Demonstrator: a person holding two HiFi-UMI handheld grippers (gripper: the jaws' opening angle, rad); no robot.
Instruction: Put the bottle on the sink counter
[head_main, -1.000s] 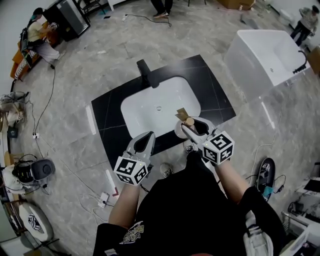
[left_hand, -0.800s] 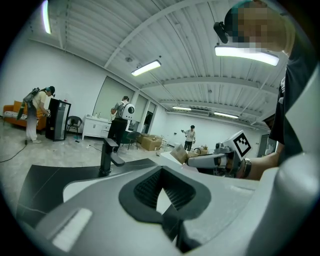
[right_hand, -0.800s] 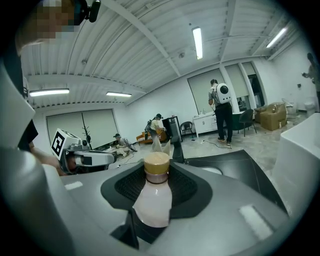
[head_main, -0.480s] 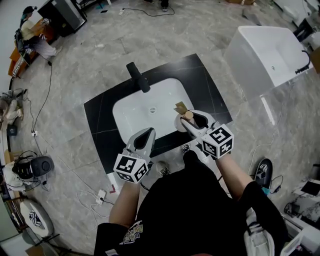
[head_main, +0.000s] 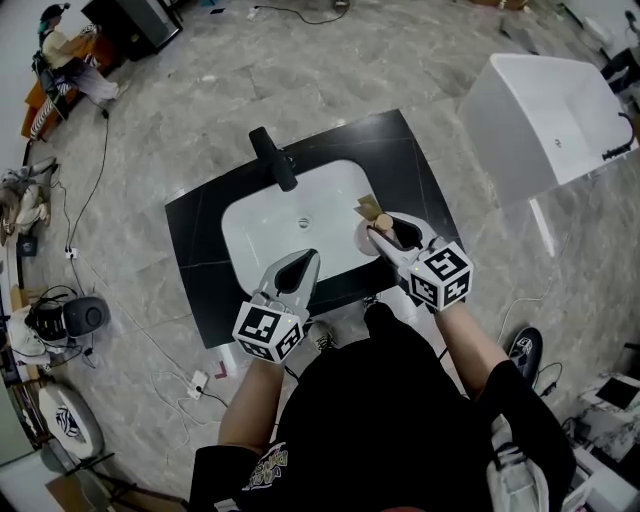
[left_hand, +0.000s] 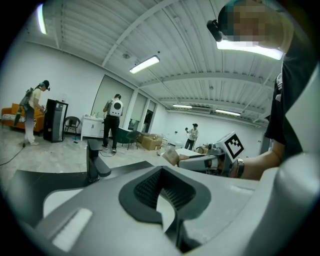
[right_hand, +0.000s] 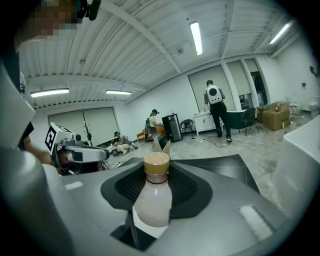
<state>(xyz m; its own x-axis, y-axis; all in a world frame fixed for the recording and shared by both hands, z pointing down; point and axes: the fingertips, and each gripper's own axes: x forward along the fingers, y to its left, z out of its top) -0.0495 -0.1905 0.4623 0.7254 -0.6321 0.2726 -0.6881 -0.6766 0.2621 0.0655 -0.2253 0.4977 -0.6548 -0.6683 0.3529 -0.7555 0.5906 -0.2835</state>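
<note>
A small pale bottle with a wooden cap sits upright between the jaws of my right gripper, which is shut on it. In the head view it hangs over the right rim of the white basin, set in the black sink counter. A tan tag sticks up just beyond the cap. My left gripper is shut with nothing in it, over the front edge of the basin. A black faucet stands at the basin's far side.
A white bathtub stands to the right of the counter. Cables and gear lie on the grey floor at the left. A person is at the far left, and others stand far off in both gripper views.
Both grippers have edged a little forward over the counter's front. The bottle stays held in the right gripper, now slightly further over the basin's right rim.
</note>
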